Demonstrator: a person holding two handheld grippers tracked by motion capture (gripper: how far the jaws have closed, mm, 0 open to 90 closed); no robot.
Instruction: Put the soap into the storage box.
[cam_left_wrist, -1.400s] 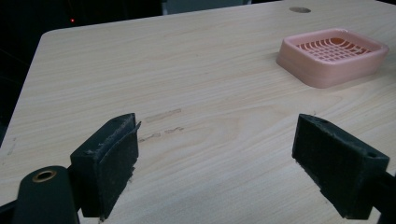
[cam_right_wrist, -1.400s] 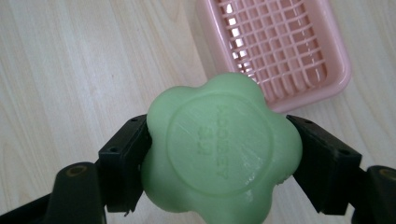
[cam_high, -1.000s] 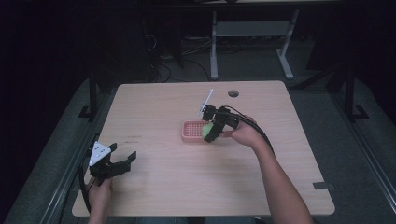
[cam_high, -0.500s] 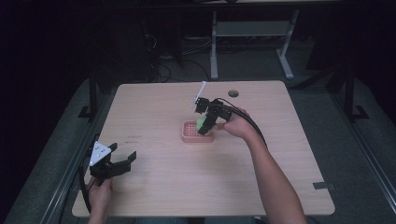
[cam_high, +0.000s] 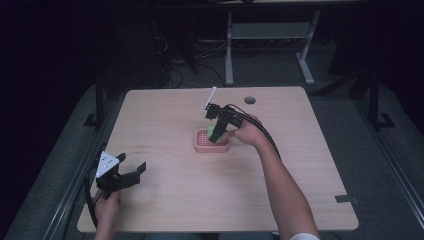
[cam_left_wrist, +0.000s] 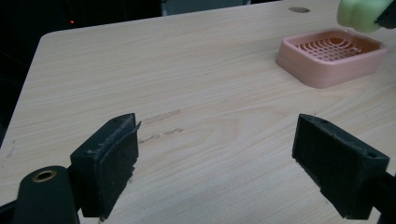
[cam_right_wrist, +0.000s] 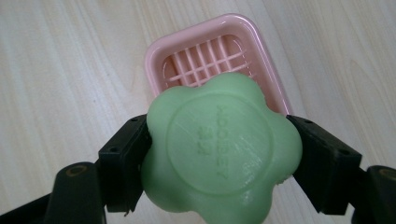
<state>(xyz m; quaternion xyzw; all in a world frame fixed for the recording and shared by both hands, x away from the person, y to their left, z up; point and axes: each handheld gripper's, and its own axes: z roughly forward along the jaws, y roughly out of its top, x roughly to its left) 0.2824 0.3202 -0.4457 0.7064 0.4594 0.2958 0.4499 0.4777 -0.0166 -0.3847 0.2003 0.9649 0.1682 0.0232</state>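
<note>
Your right hand-held gripper (cam_right_wrist: 219, 154) clamps the green soap (cam_right_wrist: 219, 151) above the pink dish (cam_right_wrist: 212, 56); left hand-held gripper (cam_left_wrist: 229, 170) idles agape. Next: lower, release.

Right arm stretched to mid-table with its gripper clamped, left arm low at the near left corner with its gripper gaping.

The right forearm runs from the bottom edge up and leftward across the table, the hand wrapped round the right gripper (cam_high: 218, 131), which tips downward; in the right gripper view its two black jaws press in from either side on a green flower-shaped soap (cam_right_wrist: 219, 151), held face-on to the camera. The left hand (cam_high: 107, 210) sits at the table's near left corner, gripping the left gripper (cam_high: 131, 172), which points rightward and lies level; in the left gripper view its jaws stand wide apart with nothing between them.
</note>
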